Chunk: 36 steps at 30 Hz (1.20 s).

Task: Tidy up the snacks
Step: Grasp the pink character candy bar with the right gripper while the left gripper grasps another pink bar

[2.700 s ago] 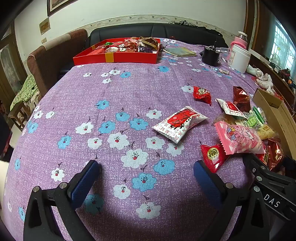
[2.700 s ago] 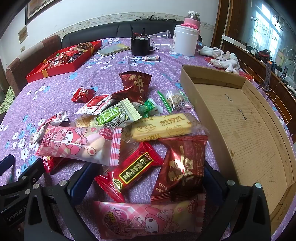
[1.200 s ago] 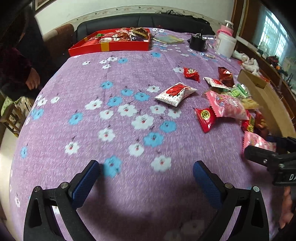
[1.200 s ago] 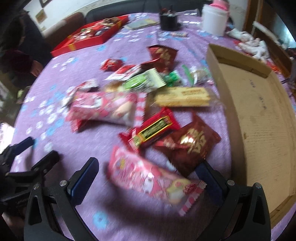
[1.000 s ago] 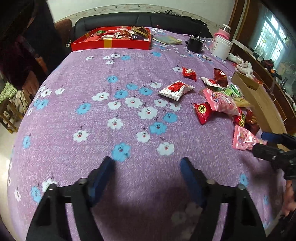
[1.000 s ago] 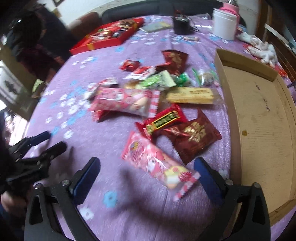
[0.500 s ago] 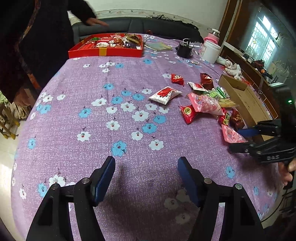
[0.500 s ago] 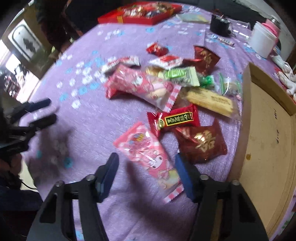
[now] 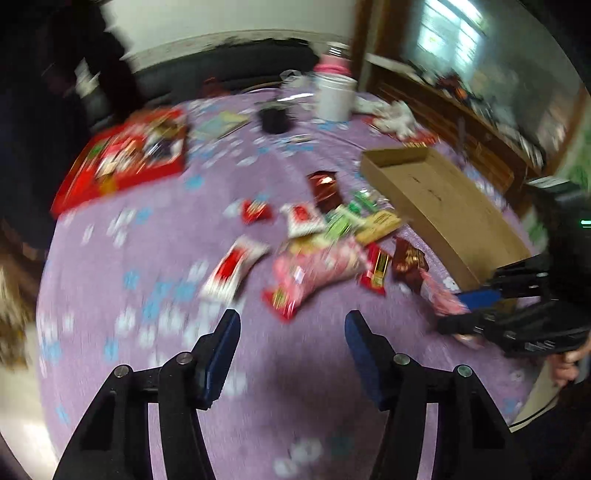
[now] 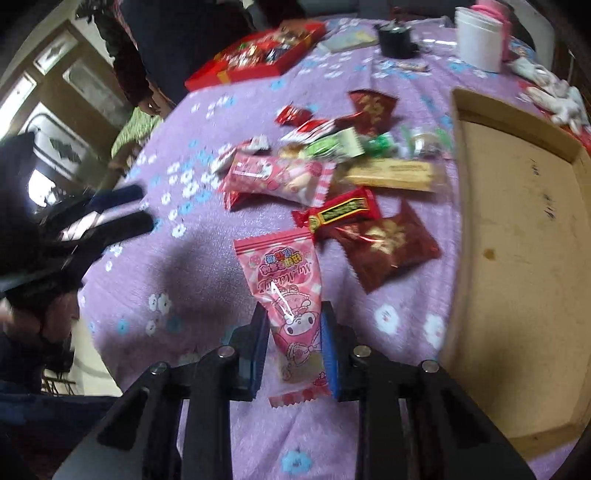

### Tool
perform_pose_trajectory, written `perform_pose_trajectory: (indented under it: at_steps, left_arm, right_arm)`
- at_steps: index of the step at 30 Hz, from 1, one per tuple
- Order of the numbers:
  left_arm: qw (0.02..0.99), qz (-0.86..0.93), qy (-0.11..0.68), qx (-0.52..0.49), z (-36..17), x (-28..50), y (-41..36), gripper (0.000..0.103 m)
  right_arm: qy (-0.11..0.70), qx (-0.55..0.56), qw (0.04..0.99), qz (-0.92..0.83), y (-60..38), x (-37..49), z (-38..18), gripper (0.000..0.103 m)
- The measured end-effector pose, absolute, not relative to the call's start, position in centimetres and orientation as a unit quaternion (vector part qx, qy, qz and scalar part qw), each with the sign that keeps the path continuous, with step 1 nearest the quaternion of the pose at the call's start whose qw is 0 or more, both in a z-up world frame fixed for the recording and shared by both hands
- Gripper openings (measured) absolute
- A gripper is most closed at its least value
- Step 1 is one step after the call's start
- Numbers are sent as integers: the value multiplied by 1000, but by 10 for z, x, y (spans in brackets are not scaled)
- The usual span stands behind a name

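My right gripper [image 10: 293,332] is closing its jaws on a pink cartoon snack packet [image 10: 286,284], and its blue pads pinch the packet's lower half just above the purple flowered cloth. In the blurred left wrist view the same right gripper [image 9: 463,308] shows at the right edge with the pink packet [image 9: 439,299]. My left gripper [image 9: 291,334] hovers over bare cloth, jaws closing with nothing between them; the left gripper [image 10: 122,210] shows at the far left. A pile of loose snacks [image 10: 332,173] lies ahead. The brown cardboard tray [image 10: 517,221] sits to the right.
A red gift box [image 10: 255,55] with sweets stands at the back left. A black cup [image 10: 395,40] and white tub [image 10: 478,40] stand at the far edge. A person in dark clothes [image 10: 184,33] stands behind the table. The table edge runs along the lower left.
The right jaws have come together onto the pink packet. The left gripper has risen and rolled, its view swinging towards the tray, and its jaws have narrowed.
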<state>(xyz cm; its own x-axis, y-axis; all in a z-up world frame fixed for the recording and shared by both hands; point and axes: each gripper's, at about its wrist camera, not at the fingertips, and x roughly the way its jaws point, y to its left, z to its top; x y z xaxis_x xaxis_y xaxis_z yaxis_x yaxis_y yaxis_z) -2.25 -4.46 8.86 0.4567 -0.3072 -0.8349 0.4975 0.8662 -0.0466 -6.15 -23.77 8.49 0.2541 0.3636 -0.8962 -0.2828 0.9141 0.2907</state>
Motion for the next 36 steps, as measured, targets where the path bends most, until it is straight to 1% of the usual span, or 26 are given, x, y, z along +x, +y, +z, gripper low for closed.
perform_pose_trajectory:
  at_steps: [4,8,10,12,14,17,21,23,24,25,26,29,36]
  left_arm:
    - [819,-288,473,151,73,8,-84,62]
    - [799,-287,505,157,44,36,-100,62]
    - [782,-290,528,161,33,34,-102,62]
    - [773,-297,531,180,29,20,-104,62]
    - [772,-294,531,188,28,8,-104,46]
    - [781,-277,534,166,27,7,-104,45]
    - [787,-259,534,168,24,12,-119,45]
    - [801,-236,523,172,24,7,-126,41]
    - [806,-228,521,166,24,7,-127,39]
    - [810,-223,523,146,25,6,-124,32]
    - [815,-220,525,106,27,3,-117,32]
    - [822,-204,528,56,31,-8,-100,32]
    - [826,-200,527,18,41,-31,-81,32]
  right_arm:
    - [567,66,799,192,-263,-74,96,25]
    - [560,82,805,180,-288,-84,100,25]
    - [555,90,808,175,-299,-89,103,25]
    - [550,101,812,169,-306,-95,107,25]
    - [547,112,814,162,-313,-99,110,25]
    - [543,126,815,155,-322,-99,112,25]
    - [539,137,817,149,-327,-95,115,25]
    - [538,136,819,144,-328,-95,116,25]
    - [538,139,819,142,-329,-95,117,25]
    - [537,142,819,141,-329,-93,117,26]
    - [536,148,819,141,-330,-92,117,25]
    - [537,155,817,141,-334,-91,115,26]
    - [543,158,812,148,-335,-89,113,26]
